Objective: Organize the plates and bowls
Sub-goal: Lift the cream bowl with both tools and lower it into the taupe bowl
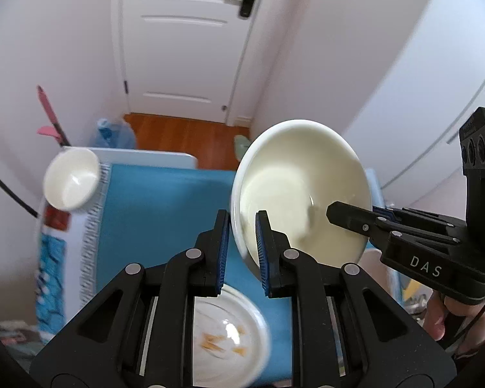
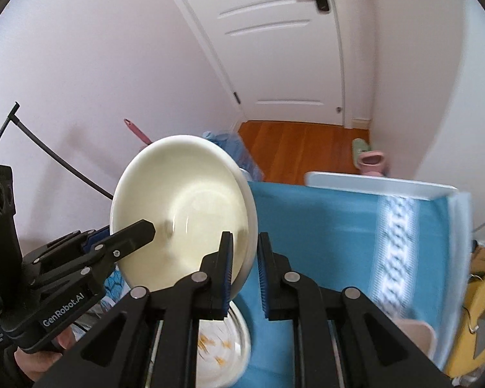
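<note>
A large cream bowl (image 1: 302, 187) is held up on edge above the blue cloth, between both grippers. My left gripper (image 1: 242, 249) clamps its left rim, one finger inside and one outside. My right gripper (image 2: 245, 268) clamps the opposite rim; the bowl shows there too (image 2: 181, 207). The right gripper's finger also shows inside the bowl in the left wrist view (image 1: 349, 218). A plate with orange leaf print (image 1: 229, 336) lies on the cloth below the bowl, also seen in the right wrist view (image 2: 220, 349). A small white bowl (image 1: 71, 177) sits at the far left of the table.
A blue cloth (image 1: 165, 207) covers the table, with a white tray edge (image 2: 378, 186) at its far side. Beyond are a wooden floor, a white door (image 1: 184, 42), slippers (image 2: 370, 158) and a blue bag (image 1: 113, 132).
</note>
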`<state>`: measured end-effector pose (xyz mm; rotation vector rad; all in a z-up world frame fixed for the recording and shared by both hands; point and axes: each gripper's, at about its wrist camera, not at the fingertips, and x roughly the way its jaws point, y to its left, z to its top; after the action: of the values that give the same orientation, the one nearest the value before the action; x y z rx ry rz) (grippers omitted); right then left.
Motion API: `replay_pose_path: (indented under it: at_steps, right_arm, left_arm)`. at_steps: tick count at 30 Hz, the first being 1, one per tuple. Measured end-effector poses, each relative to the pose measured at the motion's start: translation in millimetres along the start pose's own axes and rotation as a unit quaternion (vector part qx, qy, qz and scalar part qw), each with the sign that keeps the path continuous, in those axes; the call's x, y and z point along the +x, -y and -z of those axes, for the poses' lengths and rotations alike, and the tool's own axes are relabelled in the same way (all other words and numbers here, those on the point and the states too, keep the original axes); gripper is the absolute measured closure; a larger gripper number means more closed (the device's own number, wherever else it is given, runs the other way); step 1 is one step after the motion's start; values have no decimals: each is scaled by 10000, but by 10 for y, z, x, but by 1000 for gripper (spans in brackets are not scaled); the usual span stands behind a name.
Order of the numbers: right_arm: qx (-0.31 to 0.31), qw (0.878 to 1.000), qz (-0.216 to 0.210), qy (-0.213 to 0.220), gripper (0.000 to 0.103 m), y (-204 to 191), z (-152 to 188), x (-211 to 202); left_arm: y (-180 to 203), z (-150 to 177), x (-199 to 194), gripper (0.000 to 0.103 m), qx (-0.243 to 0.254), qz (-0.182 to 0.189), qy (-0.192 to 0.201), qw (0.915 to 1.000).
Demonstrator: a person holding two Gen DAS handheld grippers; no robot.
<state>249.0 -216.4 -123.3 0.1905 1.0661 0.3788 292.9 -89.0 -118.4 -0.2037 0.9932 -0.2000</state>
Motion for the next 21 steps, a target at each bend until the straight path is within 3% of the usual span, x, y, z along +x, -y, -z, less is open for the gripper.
replay_pose_path:
  at_steps: [6,11,21]
  right_arm:
    - [217,9993,319,11,89,511,394,-448]
    - [597,9963,618,-41,89,933,767,-655]
    - [1491,9840,890,-402,89,1559,1421,-516]
  left_arm:
    - [646,291,81,88,180,424,-281,9985]
    - [1101,523,359,88,565,639,-807,9931]
    - [1453,983,1009,88,1239,666,-1747,9745]
